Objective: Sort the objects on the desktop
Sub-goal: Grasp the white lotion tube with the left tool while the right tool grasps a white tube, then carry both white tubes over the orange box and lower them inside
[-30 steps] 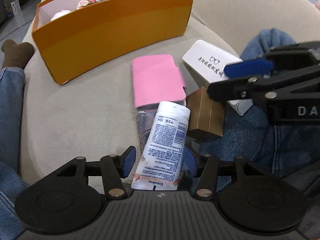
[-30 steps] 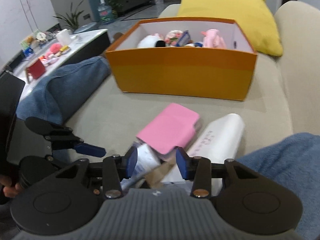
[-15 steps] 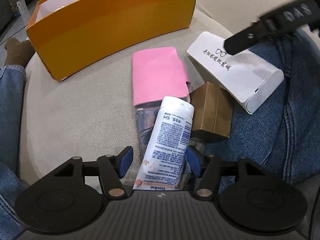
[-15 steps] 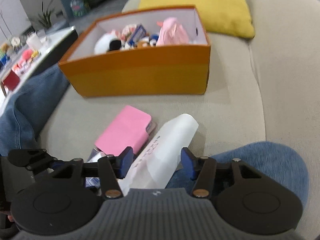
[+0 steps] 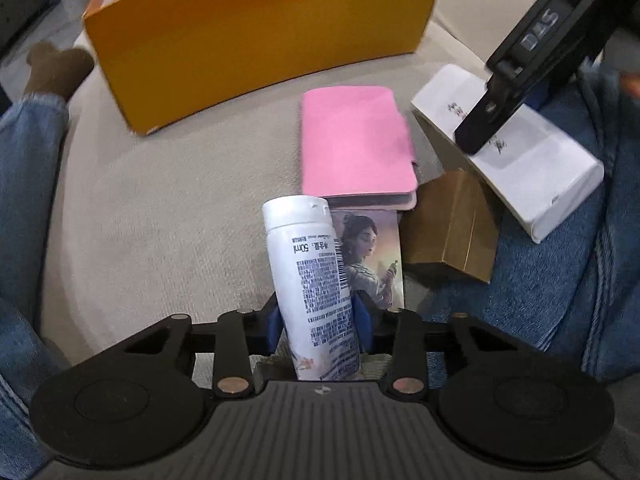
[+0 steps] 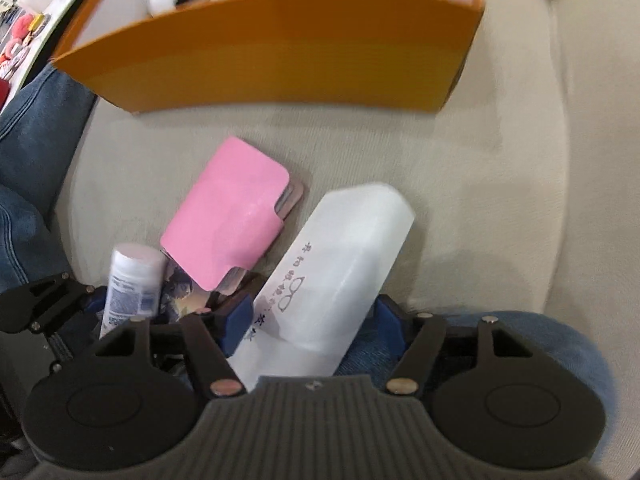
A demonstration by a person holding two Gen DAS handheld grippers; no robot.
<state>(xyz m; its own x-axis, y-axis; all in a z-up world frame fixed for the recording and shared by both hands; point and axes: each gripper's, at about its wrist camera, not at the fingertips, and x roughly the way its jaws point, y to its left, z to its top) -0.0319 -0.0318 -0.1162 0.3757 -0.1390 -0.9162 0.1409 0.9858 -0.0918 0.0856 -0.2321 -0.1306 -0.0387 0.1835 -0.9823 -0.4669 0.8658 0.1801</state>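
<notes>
Now left gripper point(image 5: 316, 322) closing on white barcoded lotion tube point(image 5: 310, 280), right gripper point(image 6: 312, 320) opening astride white glasses case point(image 6: 340, 264).

Orange box point(image 5: 260, 28), pink wallet point(image 5: 354, 140), white glasses case point(image 6: 340, 264), brown carton point(image 5: 452, 226).

Black grippers point(image 5: 318, 322) w/ blue pads point(image 6: 236, 318), silver screws; blue jeans point(image 5: 24, 168), brown sock point(image 5: 56, 66).

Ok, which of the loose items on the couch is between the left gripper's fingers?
The white lotion tube; the left gripper is closing on it, while the pink wallet and brown box lie untouched beyond.
</notes>
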